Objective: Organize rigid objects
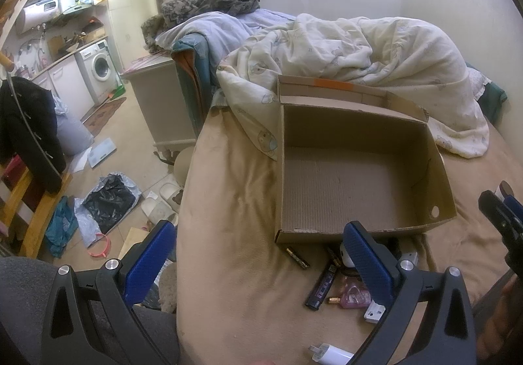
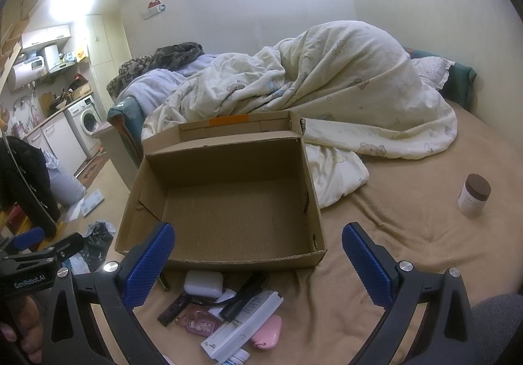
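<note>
An empty cardboard box [image 1: 359, 169] [image 2: 228, 201] sits open on the tan bedsheet. In front of it lies a pile of small items: a battery [image 1: 297, 257], a dark lighter [image 1: 322, 286], a pink keychain bottle [image 1: 354, 294] [image 2: 196, 322], a white earbud case [image 2: 203, 283], a white remote [image 2: 243, 322], a pink case [image 2: 266, 334] and a white charger plug [image 1: 330, 353]. My left gripper [image 1: 258, 260] hovers open above the pile's left side. My right gripper [image 2: 258, 263] hovers open above the pile, just before the box's front wall. A brown-lidded jar [image 2: 474, 195] stands to the right.
A rumpled cream duvet [image 2: 327, 97] lies behind the box. The bed's left edge drops to a cluttered floor with slippers [image 1: 163, 201], bags [image 1: 108, 201] and a wooden chair [image 1: 29, 201] draped with a dark coat. A washing machine [image 1: 101, 67] stands far left.
</note>
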Motion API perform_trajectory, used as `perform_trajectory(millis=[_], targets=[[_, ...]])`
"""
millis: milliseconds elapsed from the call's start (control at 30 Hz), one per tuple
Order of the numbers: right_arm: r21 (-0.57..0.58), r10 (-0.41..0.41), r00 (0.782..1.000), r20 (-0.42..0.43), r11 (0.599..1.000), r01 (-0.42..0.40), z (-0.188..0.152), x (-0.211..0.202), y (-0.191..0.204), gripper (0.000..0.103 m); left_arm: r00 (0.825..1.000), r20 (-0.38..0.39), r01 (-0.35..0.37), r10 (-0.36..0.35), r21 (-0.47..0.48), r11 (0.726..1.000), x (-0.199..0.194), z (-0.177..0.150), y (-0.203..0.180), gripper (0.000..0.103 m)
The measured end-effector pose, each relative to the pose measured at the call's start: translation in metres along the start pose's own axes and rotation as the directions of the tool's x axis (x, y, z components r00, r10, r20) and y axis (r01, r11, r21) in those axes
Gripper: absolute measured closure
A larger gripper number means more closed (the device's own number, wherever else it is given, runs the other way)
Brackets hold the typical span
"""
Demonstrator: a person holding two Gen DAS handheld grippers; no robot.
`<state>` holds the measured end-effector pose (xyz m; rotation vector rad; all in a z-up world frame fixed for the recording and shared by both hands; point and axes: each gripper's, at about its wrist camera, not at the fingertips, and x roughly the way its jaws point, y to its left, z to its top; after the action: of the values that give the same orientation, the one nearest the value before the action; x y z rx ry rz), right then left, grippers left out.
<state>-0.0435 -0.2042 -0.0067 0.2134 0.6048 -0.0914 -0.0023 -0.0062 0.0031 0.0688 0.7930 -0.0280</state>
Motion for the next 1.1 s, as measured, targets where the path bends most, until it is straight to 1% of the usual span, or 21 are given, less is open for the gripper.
perform_trajectory(millis=[800,900,1100], targets=[[-0.001,0.001,1.000,0.009,1.000,-0.001,0.0018,-0.0021,0.0018,0.000,1.000,0.006,-0.004,0.004,0.002,1.000,-0.0056,0.0012,-0.0003,0.001],[0.000,0.002,1.000,0.012,1.000,-0.002,0.0028,-0.0030,0.0022,0.000,1.000,0.007,-0.003,0.003,0.004,1.000,-0.0078,0.0072,0.0053,0.001],[0.000,0.002,1.000,0.011,1.000,-0.002,0.0028,-0.0033,0.0021,0.000,1.000,0.009,-0.005,0.005,0.004,1.000,-0.0081,0.0067,0.0048,0.001]])
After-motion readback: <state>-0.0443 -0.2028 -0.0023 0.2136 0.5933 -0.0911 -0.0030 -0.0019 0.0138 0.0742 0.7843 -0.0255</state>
